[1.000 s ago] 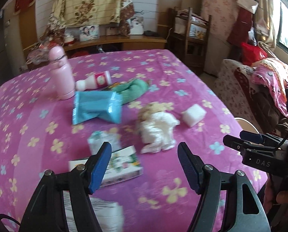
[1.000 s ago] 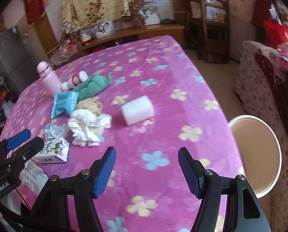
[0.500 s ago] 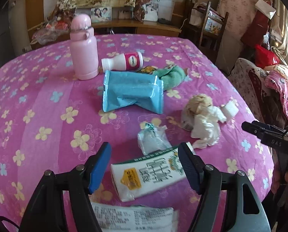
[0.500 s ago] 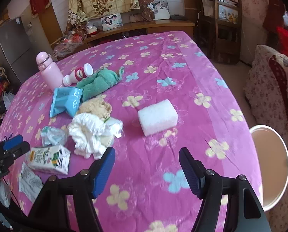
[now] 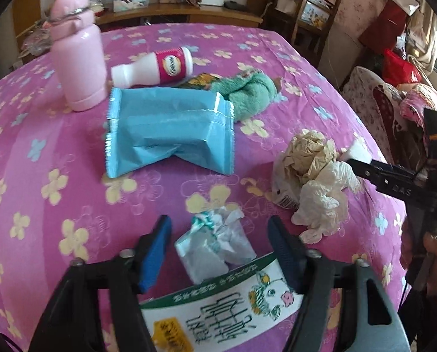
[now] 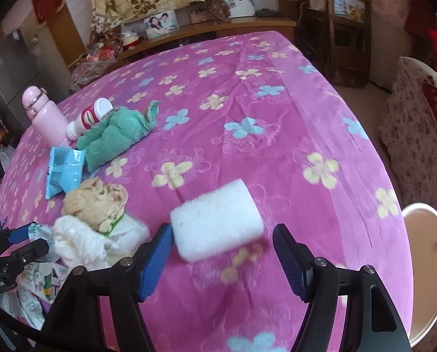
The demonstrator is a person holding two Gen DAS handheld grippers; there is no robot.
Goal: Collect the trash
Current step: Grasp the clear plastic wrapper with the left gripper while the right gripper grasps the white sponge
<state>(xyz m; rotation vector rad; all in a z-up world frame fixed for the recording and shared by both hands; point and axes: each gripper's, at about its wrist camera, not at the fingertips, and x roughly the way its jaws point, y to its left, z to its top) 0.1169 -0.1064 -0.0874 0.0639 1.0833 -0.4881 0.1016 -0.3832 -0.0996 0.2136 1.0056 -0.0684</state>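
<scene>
My left gripper (image 5: 219, 246) is open, its fingers either side of a small crumpled clear-and-green wrapper (image 5: 215, 243) on the pink flowered tablecloth. A white-and-green milk carton (image 5: 218, 308) lies just under it. A blue snack bag (image 5: 168, 135) lies beyond, crumpled tissue and brown paper (image 5: 315, 176) to the right. My right gripper (image 6: 222, 252) is open, just short of a white foam block (image 6: 217, 223); the tissue pile (image 6: 92, 220) is to its left.
A pink flask (image 5: 77, 50), a lying white-and-red bottle (image 5: 156, 67) and a green cloth (image 5: 247, 94) sit farther back. A white bin (image 6: 426, 270) stands off the table's right edge. Chairs and shelves stand beyond the table.
Both grippers have moved forward and lower over the table. The small wrapper now lies between my left fingers, and the foam block is close in front of my right fingers.
</scene>
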